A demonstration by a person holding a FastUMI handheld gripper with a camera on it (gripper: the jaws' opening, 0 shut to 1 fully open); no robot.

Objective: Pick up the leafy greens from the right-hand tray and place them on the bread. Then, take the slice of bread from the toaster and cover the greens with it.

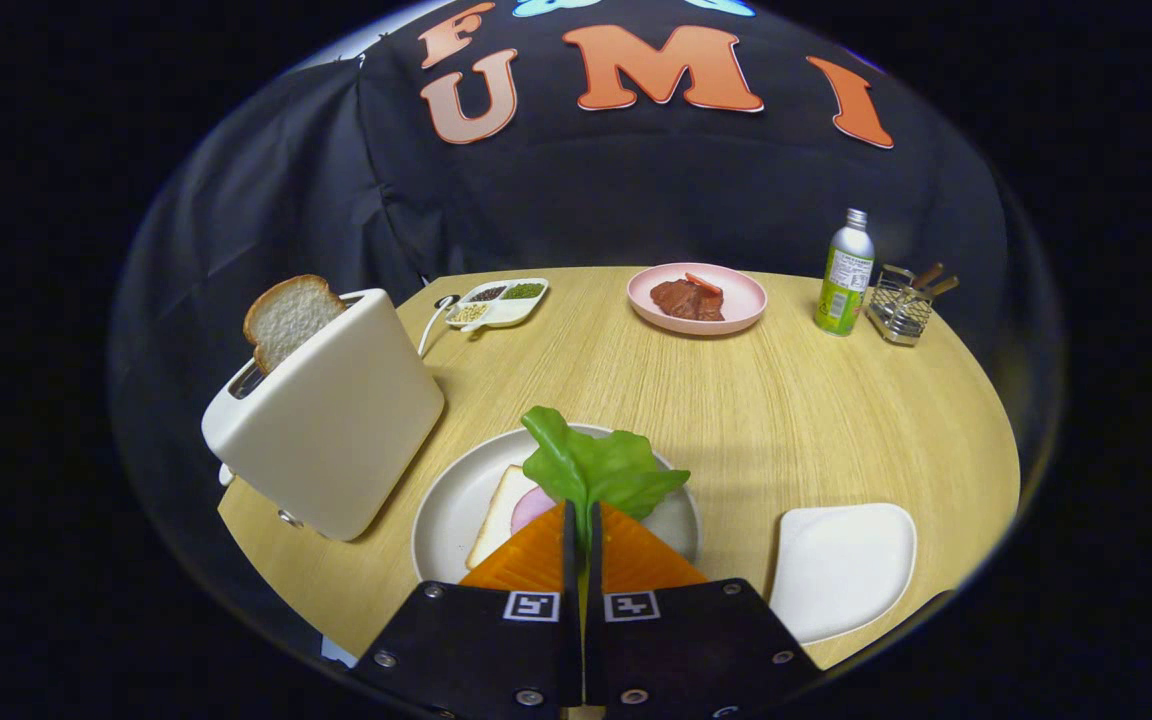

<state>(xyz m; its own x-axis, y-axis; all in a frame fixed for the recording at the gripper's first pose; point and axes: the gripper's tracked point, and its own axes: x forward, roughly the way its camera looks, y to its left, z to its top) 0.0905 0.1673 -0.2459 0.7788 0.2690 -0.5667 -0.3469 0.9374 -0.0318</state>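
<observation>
My gripper (581, 512) is shut on the stem of the leafy greens (596, 468), which fan out just ahead of the fingertips. Beneath them a round grey plate (451, 505) holds a slice of bread (499, 512) with a pink slice on top of it. The greens hang over that plate and hide part of the bread. To the left stands a white toaster (336, 415) with a second bread slice (288, 318) sticking up from its slot. Right of my fingers lies a white square tray (841, 565) with nothing on it.
A pink plate (736, 300) with meat and a red slice sits at the far side of the round wooden table (786, 400). A green bottle (844, 275) and a wire rack (901, 310) stand far right. A divided condiment dish (496, 302) lies beyond the toaster.
</observation>
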